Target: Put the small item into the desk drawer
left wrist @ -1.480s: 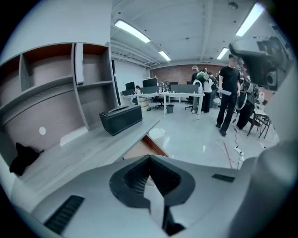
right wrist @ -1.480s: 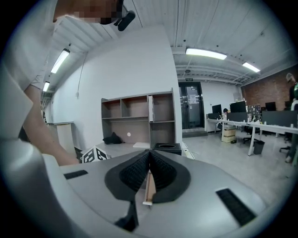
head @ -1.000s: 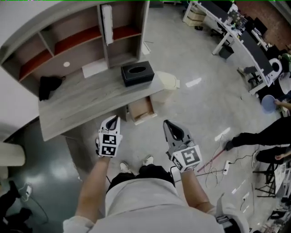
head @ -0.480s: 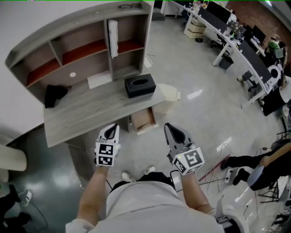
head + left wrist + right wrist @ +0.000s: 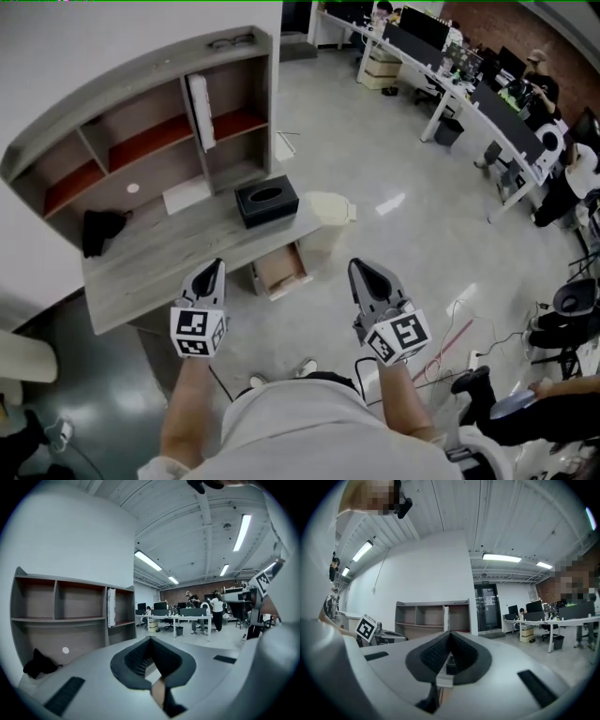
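Grey desk (image 5: 169, 248) with a shelf hutch (image 5: 141, 112) stands on a glossy office floor (image 5: 394, 150), a black tissue box (image 5: 266, 201) on top. Just below that box the desk drawer (image 5: 281, 269) stands open. Well left of the box sits a small white dot (image 5: 132, 187), possibly the small item, too tiny to tell. Nearer than the box, the left gripper (image 5: 216, 268) and right gripper (image 5: 357, 268) hover about level, jaws closed, nothing held.

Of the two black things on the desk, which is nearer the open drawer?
The black tissue box, at the right end of the desk, just above the drawer; the black cloth lies at the left end.
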